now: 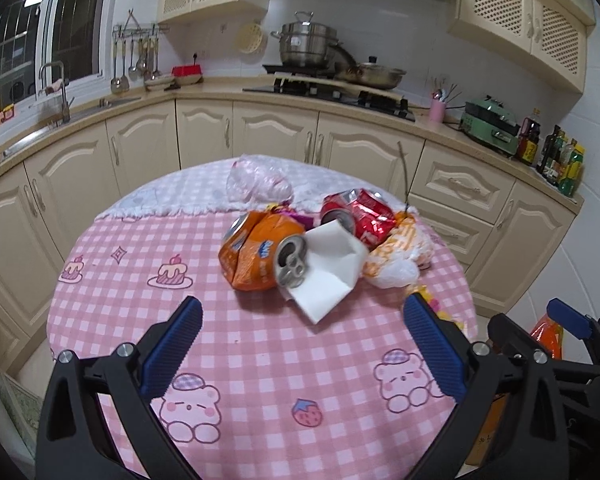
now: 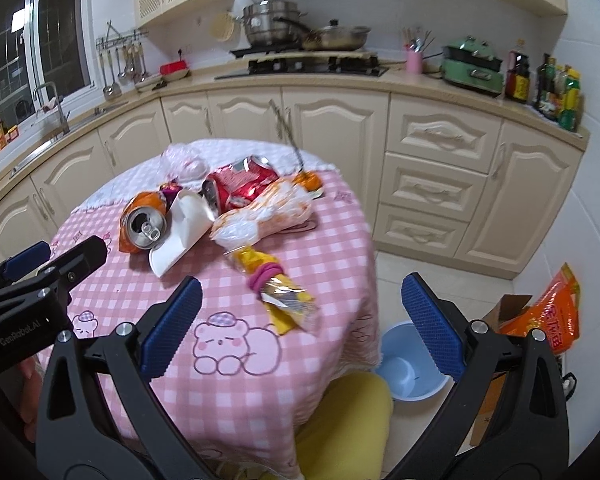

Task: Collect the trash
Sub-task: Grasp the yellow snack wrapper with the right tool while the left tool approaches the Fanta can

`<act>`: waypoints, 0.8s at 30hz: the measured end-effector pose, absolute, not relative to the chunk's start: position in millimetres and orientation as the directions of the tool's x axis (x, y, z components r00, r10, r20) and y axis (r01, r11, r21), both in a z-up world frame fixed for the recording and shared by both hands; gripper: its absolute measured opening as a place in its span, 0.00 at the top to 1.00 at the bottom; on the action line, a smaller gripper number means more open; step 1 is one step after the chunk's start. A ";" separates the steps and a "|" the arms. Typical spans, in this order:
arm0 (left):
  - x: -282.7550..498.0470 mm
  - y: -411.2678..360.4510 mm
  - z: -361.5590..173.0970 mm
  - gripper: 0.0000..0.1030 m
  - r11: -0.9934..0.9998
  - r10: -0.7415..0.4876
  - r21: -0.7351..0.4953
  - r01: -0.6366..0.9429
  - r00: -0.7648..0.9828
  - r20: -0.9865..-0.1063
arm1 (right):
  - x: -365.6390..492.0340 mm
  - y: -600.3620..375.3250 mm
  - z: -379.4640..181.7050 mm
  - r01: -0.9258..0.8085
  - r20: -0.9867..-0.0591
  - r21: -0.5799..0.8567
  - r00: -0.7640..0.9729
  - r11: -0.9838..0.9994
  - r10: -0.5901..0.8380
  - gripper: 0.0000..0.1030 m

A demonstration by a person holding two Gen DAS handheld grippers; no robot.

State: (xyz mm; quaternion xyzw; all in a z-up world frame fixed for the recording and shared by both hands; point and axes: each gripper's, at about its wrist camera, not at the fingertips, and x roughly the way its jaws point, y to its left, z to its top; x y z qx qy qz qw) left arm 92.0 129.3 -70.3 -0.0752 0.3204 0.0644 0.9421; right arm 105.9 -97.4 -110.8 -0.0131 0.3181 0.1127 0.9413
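Trash lies piled on a round table with a pink checked cloth (image 1: 260, 340) (image 2: 332, 256): a crushed orange can (image 1: 260, 254) (image 2: 142, 220), white folded paper (image 1: 328, 276) (image 2: 184, 228), a crushed red can (image 1: 360, 214) (image 2: 240, 186), an orange-and-white plastic bag (image 1: 396, 252) (image 2: 264, 212), a clear bag (image 1: 256, 182) and a yellow wrapper with a pink band (image 2: 280, 288). My left gripper (image 1: 302, 350) is open and empty, just short of the orange can. My right gripper (image 2: 300, 328) is open and empty, above the table's right edge near the yellow wrapper.
A light blue bin (image 2: 410, 364) stands on the floor right of the table, beside a cardboard box with an orange bag (image 2: 548, 316). A yellow seat (image 2: 340, 420) is below the table edge. Kitchen cabinets (image 1: 260, 132) and a counter run behind.
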 end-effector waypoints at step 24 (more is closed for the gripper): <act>160.8 189.6 -108.8 0.05 0.980 0.048 -0.107 -0.169 0.720 -0.692 | 175.9 -60.0 -177.2 -0.273 -0.751 0.058 0.621 0.960 0.222 0.68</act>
